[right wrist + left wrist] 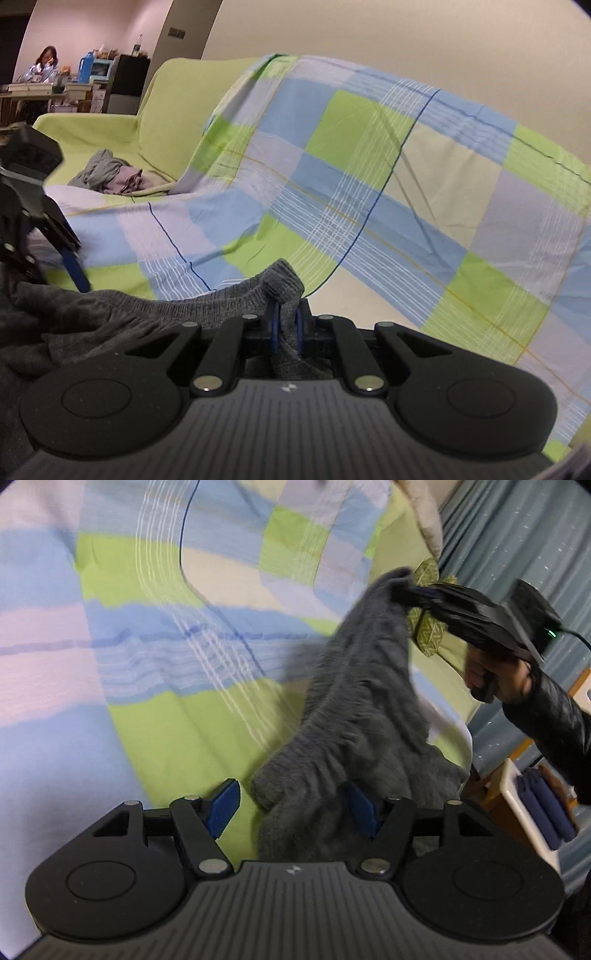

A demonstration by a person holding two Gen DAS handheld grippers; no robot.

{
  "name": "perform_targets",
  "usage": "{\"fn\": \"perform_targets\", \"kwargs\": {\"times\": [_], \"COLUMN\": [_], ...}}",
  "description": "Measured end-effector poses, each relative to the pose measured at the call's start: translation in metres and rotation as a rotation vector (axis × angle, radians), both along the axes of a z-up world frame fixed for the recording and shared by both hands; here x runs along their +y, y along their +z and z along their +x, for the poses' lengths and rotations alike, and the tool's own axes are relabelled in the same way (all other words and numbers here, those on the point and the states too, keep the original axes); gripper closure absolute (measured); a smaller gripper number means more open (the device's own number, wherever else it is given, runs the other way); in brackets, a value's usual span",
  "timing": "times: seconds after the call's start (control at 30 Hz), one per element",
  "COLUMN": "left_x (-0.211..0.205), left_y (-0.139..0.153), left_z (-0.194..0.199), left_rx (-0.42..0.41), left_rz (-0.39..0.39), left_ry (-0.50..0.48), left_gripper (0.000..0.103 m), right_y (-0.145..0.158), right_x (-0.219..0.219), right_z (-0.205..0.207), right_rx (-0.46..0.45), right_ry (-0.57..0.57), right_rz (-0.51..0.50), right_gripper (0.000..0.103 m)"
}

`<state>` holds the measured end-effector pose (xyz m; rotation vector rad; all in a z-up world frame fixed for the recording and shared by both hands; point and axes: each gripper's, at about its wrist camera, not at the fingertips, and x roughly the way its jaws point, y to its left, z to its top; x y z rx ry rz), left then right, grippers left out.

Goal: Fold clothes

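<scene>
Home living room: covered sofa

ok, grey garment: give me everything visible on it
The grey garment looks like soft, fuzzy knit with a ribbed hem. The right tongs are shut on a bunched bit of that edge and hold it lifted, so the cloth hangs stretched and wrinkled down to the checked sheet. Its lower end lies crumpled between the open left tongs, whose pads do not press it. What kind of garment it is cannot be told.
</scene>
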<state>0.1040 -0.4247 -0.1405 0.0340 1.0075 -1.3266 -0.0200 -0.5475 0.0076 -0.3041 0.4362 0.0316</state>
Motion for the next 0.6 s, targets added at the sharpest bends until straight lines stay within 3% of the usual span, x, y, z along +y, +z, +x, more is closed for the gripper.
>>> {"fn": "perform_targets", "kwargs": {"times": [0.03, 0.1, 0.13, 0.27, 0.37, 0.47, 0.6], "left_x": [-0.002, -0.004, -0.004, 0.005, 0.011, 0.002, -0.027], "left_y": [-0.001, 0.001, 0.005, 0.042, 0.075, 0.107, 0.108], "left_z": [0.002, 0.003, 0.0, -0.007, 0.014, 0.055, 0.112], "left_rx": [0.019, 0.015, -0.001, -0.171, -0.284, -0.445, -0.547], "left_rz": [0.003, 0.008, 0.004, -0.064, -0.092, -0.07, -0.004], "left_ry": [-0.003, -0.012, -0.023, 0.007, 0.067, 0.122, 0.189], "left_gripper": [0.04, 0.081, 0.089, 0.094, 0.094, 0.094, 0.094], "right_y": [-0.001, 0.0, -0.002, 0.004, 0.014, 0.029, 0.022], "right_x": [-0.001, -0.007, -0.009, -0.01, -0.019, -0.036, -0.058], "right_z": [-0.006, -0.018, -0.023, -0.033, -0.028, 0.012, 0.083], "right_rx": [-0.01, -0.02, -0.02, -0.028, -0.055, -0.053, -0.02], "right_ry": [-0.019, -0.052, -0.067, -0.118, -0.162, -0.194, -0.263], "right_rz": [0.001, 0.019, 0.03, 0.08, 0.117, 0.169, 0.2], "right_gripper": [0.097, 0.097, 0.097, 0.097, 0.097, 0.097, 0.097]}}
